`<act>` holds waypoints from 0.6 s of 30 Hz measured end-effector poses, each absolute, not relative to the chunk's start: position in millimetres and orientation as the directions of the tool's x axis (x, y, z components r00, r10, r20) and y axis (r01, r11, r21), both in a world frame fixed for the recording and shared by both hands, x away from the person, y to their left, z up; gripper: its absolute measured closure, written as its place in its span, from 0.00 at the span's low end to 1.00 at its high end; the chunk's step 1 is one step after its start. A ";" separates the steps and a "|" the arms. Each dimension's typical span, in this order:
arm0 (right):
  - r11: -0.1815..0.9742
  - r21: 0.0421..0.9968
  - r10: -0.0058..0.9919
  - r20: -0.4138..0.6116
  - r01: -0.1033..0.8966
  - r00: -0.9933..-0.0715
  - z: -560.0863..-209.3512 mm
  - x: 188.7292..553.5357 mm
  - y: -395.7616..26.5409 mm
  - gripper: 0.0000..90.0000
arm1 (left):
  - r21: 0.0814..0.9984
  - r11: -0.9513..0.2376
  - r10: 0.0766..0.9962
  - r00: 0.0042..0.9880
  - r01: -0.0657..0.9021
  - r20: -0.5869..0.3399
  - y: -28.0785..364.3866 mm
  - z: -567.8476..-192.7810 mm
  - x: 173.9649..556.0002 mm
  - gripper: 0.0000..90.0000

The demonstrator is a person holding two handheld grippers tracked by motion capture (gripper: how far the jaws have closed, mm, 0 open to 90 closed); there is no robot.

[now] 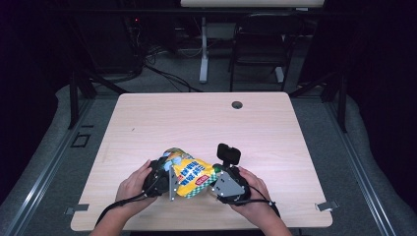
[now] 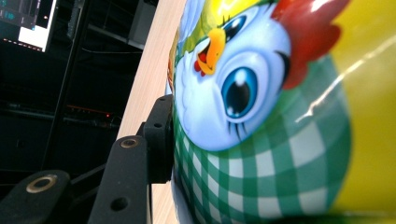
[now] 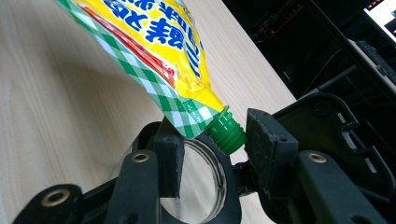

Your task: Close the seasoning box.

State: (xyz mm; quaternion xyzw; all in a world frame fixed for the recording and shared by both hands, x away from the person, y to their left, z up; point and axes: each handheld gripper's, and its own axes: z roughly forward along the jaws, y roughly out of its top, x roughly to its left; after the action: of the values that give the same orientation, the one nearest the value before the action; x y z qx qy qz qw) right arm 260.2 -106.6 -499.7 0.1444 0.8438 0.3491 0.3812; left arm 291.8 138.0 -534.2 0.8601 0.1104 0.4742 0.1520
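Left gripper [image 1: 158,178]: jaws are grasping the wide bottom end of the pouch [image 1: 189,174], one pad pressing its printed side.
Pouch: it is hanging tilted just above the near middle of the desk [image 1: 147,123] — held between both hands, green cap [image 3: 227,133] pointing toward the right gripper.
Right gripper [image 3: 212,151]: jaws are standing released on either side of the cap, not pressing it.
Glass jar [image 3: 196,184]: sitting below the cap.
Risk: if the jaws close off-centre, the cap may be slipping out — or the soft pouch twisting in the left grip.
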 end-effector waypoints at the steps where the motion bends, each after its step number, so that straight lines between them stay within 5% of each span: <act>1: 0.719 0.695 0.507 -0.548 -0.025 -0.666 -499.5 260.3 -106.6 0.65 | 0.368 -0.929 0.336 0.527 0.047 0.781 137.9 -534.1 292.1 0.62; 18: 0.740 0.667 0.457 -0.593 -0.086 -0.663 -500.5 259.3 -104.2 0.63 | 0.348 -0.937 0.316 0.533 0.042 0.785 137.2 -532.2 293.5 0.62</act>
State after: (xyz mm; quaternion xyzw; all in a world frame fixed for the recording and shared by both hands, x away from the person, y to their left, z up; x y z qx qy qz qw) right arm 259.3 -104.2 -500.5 0.1100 0.8448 0.3431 0.3956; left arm 293.5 137.2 -532.2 0.8635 0.1037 0.4718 0.1448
